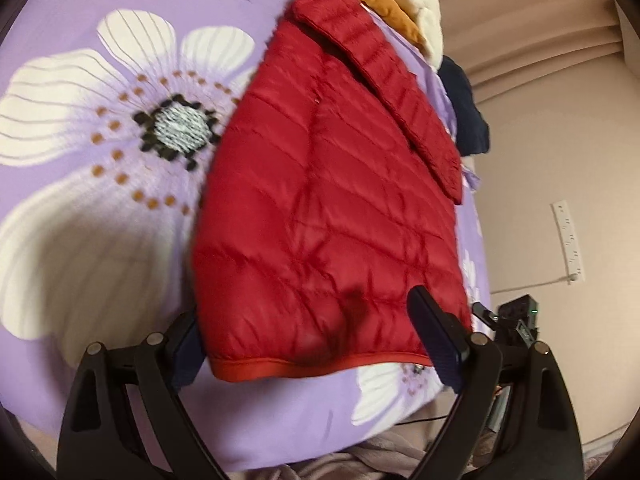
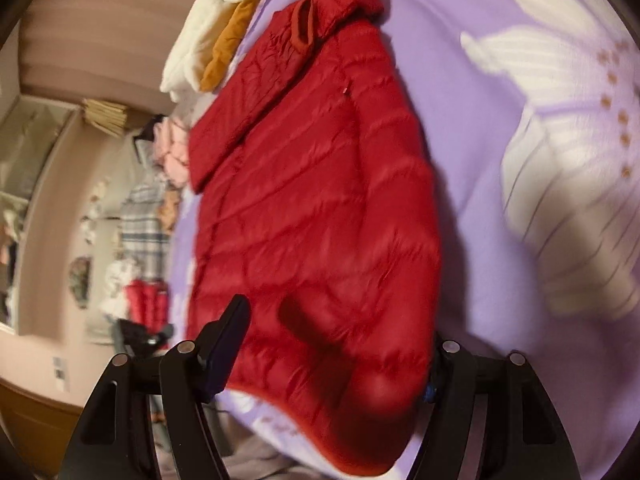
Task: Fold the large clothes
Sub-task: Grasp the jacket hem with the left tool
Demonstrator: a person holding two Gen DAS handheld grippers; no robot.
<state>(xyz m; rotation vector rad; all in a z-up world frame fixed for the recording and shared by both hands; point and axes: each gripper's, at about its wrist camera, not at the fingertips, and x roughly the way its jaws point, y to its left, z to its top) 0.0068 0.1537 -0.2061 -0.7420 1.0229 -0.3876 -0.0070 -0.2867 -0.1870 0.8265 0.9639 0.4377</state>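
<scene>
A red quilted puffer jacket [image 1: 320, 200] lies lengthwise on a purple bedspread [image 1: 80, 32] printed with big white flowers. One sleeve [image 1: 404, 96] is folded along its right side. The orange-red hem [image 1: 304, 366] is nearest me. My left gripper [image 1: 308, 312] stands wide open astride the hem: its left finger sits at the jacket's edge and its right finger lies over the fabric. In the right wrist view the jacket [image 2: 320, 184] bulges between the jaws of my right gripper [image 2: 336, 320], also open. That gripper's left finger is over the jacket's edge; the right one is mostly hidden behind the fabric.
Cream and orange clothes [image 1: 396, 4] are heaped at the bed's far end, beside a dark navy garment [image 1: 468, 112]. A white power strip [image 1: 570, 240] hangs on the wall at right. A black device [image 1: 516, 320] sits by the bed's corner. More clothes [image 2: 152, 208] lie left of the bed.
</scene>
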